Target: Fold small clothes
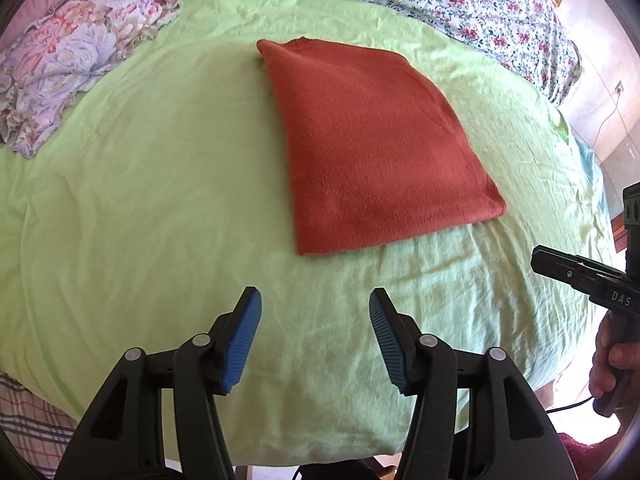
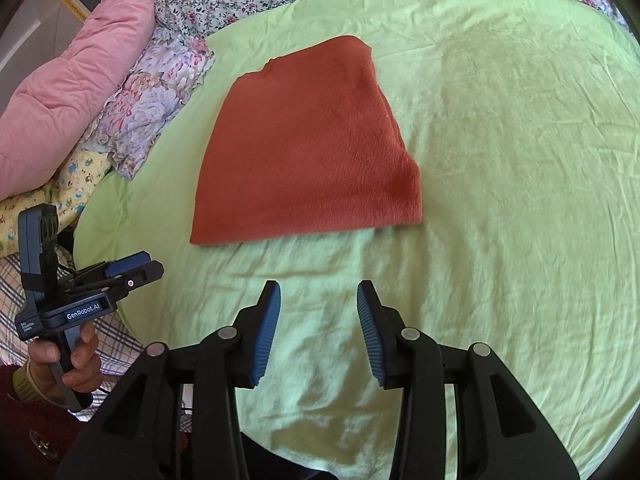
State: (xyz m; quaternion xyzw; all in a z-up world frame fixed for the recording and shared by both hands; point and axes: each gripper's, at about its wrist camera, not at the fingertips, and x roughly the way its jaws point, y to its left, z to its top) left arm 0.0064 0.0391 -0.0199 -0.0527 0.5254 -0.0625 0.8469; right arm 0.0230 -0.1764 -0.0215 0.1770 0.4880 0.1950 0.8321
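Rust-red folded garment (image 1: 372, 148) lying flat on green sheet (image 1: 140, 200). Left gripper (image 1: 315, 300) hovering above sheet, near garment's front edge, jaws gaping wide, holding nothing. Right gripper (image 2: 319, 294) hovering near same edge, jaws likewise parted, empty. Floral pillow (image 2: 152, 104) sitting left of garment.

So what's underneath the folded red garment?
The red garment lies flat on the light green sheet, which shows all around it. Whatever is tucked inside its folds is covered and cannot be seen.

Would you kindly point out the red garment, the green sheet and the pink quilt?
Red garment (image 1: 372, 148): left wrist view, middle of top layer.
Green sheet (image 1: 160, 184): left wrist view, bare area.
Pink quilt (image 2: 68, 92): right wrist view, middle.
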